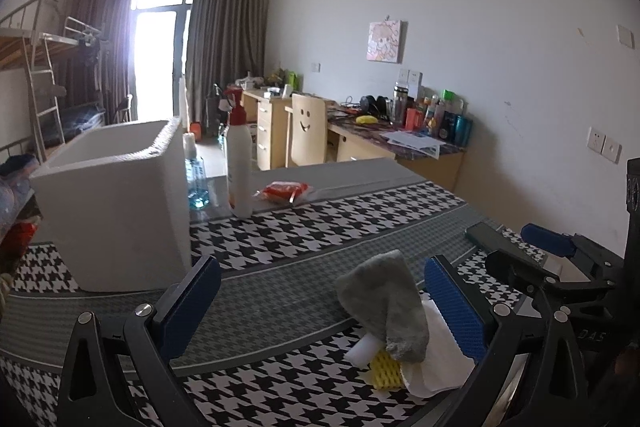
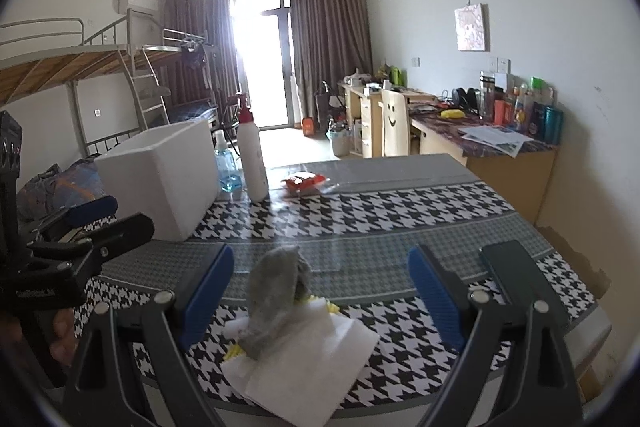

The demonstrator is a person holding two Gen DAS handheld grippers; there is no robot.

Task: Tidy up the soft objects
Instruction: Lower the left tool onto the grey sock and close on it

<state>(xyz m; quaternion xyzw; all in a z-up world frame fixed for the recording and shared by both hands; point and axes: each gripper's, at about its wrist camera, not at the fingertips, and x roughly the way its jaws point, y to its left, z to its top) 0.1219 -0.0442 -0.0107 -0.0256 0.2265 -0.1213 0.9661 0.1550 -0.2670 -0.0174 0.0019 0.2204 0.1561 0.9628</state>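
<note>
One grey cloth (image 1: 384,307) heaped on one white sheet (image 2: 304,359) and one yellow sponge (image 1: 386,367), lower centre of counter (image 1: 320,227), one white box (image 1: 116,211) left, left tool (image 1: 322,307) and right tool (image 2: 320,299) each level, pads apart, holding nothing

Left claw (image 1: 322,297): black plastic frame, blue ribbed finger pads (image 1: 456,307), silver screws at pivots. Right claw (image 2: 320,291): same build, blue pads, silver screws. Bare fingers (image 2: 62,337) visible behind.

The houndstooth-covered table (image 2: 400,211) carries a white box (image 2: 160,171), bottles (image 2: 252,159), a phone (image 2: 516,279) and white paper (image 2: 316,359).
</note>
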